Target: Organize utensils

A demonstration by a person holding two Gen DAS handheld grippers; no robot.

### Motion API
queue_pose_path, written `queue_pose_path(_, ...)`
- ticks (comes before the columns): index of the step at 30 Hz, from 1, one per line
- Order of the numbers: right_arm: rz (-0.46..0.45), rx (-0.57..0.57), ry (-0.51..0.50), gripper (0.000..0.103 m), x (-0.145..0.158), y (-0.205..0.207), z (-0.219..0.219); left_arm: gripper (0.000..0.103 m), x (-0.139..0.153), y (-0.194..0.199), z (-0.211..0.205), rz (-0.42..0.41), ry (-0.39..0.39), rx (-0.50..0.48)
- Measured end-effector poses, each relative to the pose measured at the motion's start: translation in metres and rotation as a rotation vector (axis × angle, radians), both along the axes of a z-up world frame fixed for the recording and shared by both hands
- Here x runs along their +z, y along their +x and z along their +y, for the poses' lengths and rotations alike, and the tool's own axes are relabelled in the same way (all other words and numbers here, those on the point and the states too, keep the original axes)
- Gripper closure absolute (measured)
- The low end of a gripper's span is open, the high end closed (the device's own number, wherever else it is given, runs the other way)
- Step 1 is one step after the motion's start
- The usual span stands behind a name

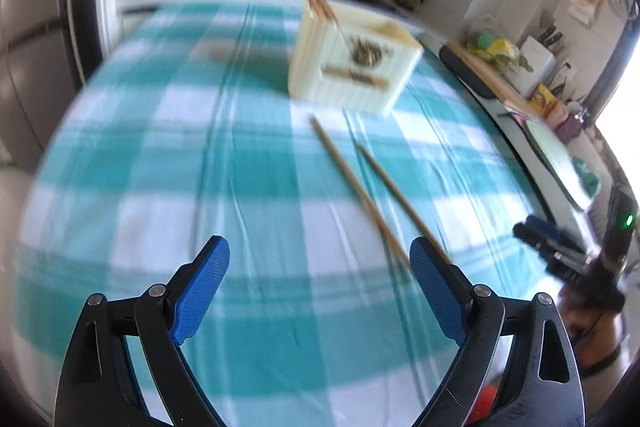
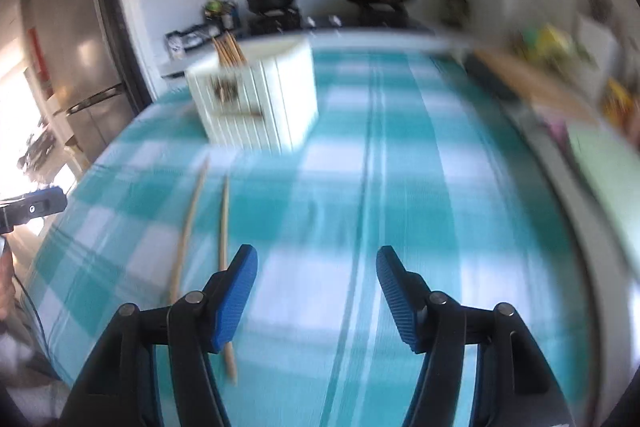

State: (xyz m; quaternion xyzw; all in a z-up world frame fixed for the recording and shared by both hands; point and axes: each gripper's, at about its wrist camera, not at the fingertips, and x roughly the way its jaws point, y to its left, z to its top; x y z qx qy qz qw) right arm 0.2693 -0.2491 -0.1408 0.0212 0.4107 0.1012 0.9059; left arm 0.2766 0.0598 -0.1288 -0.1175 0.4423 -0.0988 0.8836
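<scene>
Two loose, pale wooden chopsticks (image 1: 372, 195) lie on the teal-and-white checked tablecloth (image 1: 180, 147), side by side but slightly splayed, with their far tips toward the cream ribbed utensil holder (image 1: 352, 67) standing further up the table. A bundle of chopsticks (image 1: 318, 1) already pokes out of the holder's top, so to my eye the job is partly done and this pair is what remains. The left gripper (image 1: 320, 287), black-armed with blue pads, stands wide with nothing between its jaws; the near ends of the two sticks run in just by its right-hand pad. The right gripper (image 2: 316, 291) is moderately spread, also empty, and in its own view the sticks lie off to the left, one of them passing under its left pad, though whether it touches I cannot tell. Both views are smeared, so fine contact is hard to judge. This looks like the approach before a pick-up. The next move, I would say, calls for one gripper to centre its jaws over a stick, come down to the cloth and close across the thin shaft, then carry it up to the holder's open top. The sticks are slender and lie flat, so a grip could slip or catch the cloth.
</scene>
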Motion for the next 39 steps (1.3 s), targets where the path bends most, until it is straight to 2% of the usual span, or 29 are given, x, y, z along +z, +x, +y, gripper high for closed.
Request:
queue_pose_path(3,-0.003,-0.033,0.016,0.04,-0.005,-0.032,-0.005,0.011,-0.008,-0.018,-0.007,0.009,0.005,-0.009)
queue_pose_path(6,-0.029,-0.005,-0.038,0.04,0.0,-0.05,0.0,0.011,-0.009,-0.032,-0.016,-0.008,0.015,-0.013)
queue_pose_path(10,-0.071,0.014,-0.057,0.04,0.006,-0.056,0.004,0.011,-0.012,-0.034,-0.025,0.001,0.002,-0.02)
queue_pose_path(15,-0.075,0.035,-0.035,0.04,-0.003,-0.047,0.015,0.011,-0.017,-0.036,-0.031,-0.005,0.062,-0.016)
queue_pose_path(18,-0.057,0.069,-0.03,0.04,-0.011,-0.045,0.024,0.011,-0.021,-0.032,-0.031,-0.002,0.071,0.0)
queue_pose_path(22,-0.05,0.102,-0.034,0.04,-0.014,-0.044,0.028,0.011,-0.022,-0.019,-0.034,0.0,0.044,0.004)
queue_pose_path(29,-0.039,0.081,-0.016,0.04,-0.018,-0.042,0.023,0.011,-0.022,0.012,-0.054,-0.021,0.018,-0.016)
queue_pose_path(33,-0.024,0.119,-0.029,0.04,-0.022,-0.043,0.03,0.013,-0.035,0.036,-0.058,0.005,0.018,0.036)
queue_pose_path(36,-0.019,0.146,-0.03,0.04,-0.022,-0.039,0.037,0.016,-0.048,0.054,-0.062,0.035,0.069,0.068)
queue_pose_path(39,0.008,0.178,-0.033,0.04,-0.026,-0.027,0.047,0.017,-0.058,0.066,-0.07,0.062,0.111,0.059)
